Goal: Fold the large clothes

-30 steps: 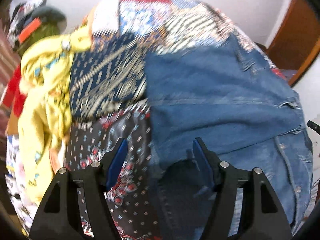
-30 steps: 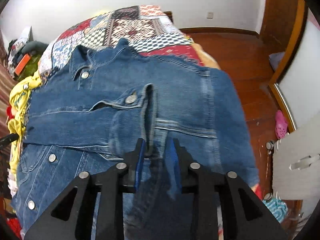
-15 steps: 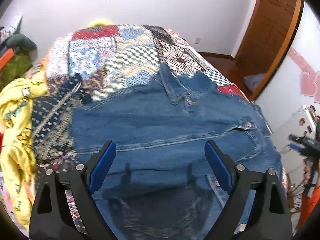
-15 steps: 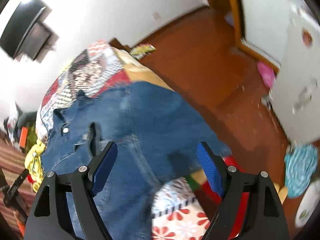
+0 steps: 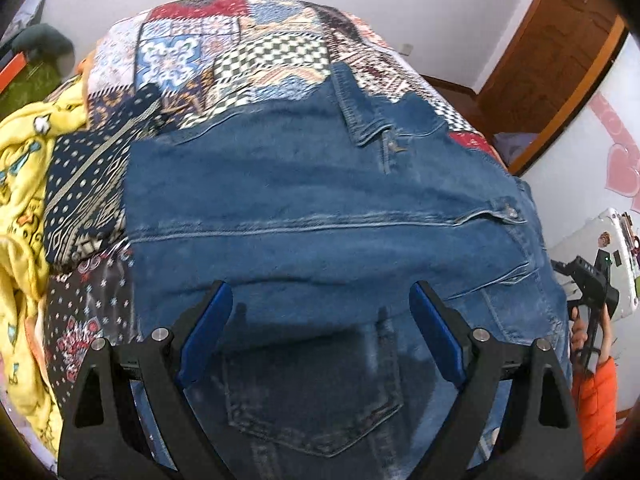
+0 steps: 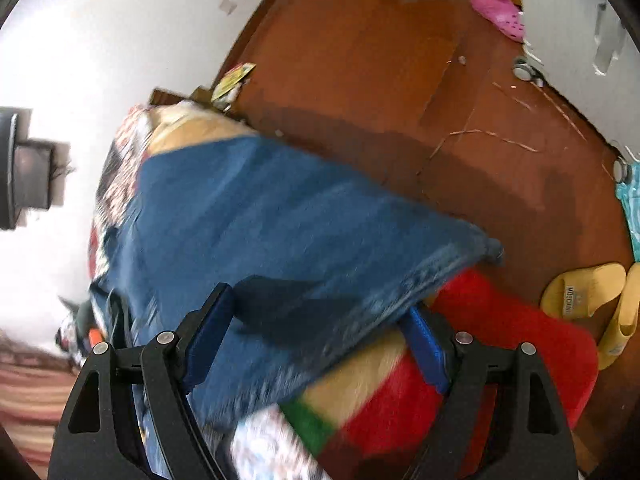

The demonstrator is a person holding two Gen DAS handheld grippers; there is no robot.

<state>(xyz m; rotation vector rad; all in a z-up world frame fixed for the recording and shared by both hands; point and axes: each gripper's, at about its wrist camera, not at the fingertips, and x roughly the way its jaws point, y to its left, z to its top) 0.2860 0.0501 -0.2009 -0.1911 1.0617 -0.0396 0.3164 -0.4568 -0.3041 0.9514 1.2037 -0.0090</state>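
A second ago the right gripper (image 6: pixel 316 334) was pinched on a fold of the blue denim jacket (image 5: pixel 320 208) and the left gripper (image 5: pixel 320 320) stood only part open over the jacket's left edge; both now stand spread wide with nothing between their blue pads. The left wrist view has swung from the jacket's left side to look squarely across its middle, and the right wrist view has turned from the jacket's front toward its right edge and the reddish-brown wooden floor (image 6: pixel 400 80). The jacket lies spread flat on the patchwork-quilted bed (image 5: pixel 240 48), collar toward the far end, its right edge reaching the bed's right edge. In the left wrist view the denim fills the space just ahead of and beneath the open fingers, whose shadows fall on the cloth; whether the tips touch it cannot be told. In the right wrist view the blurred denim (image 6: pixel 280 220) runs under the left finger, while the right finger sits over the quilt's red and tan patches by the bed's edge. A yellow printed garment (image 5: pixel 24 184) lies heaped along the bed's left edge, and a pair of yellow slippers (image 6: pixel 592 300) rests on the floor.
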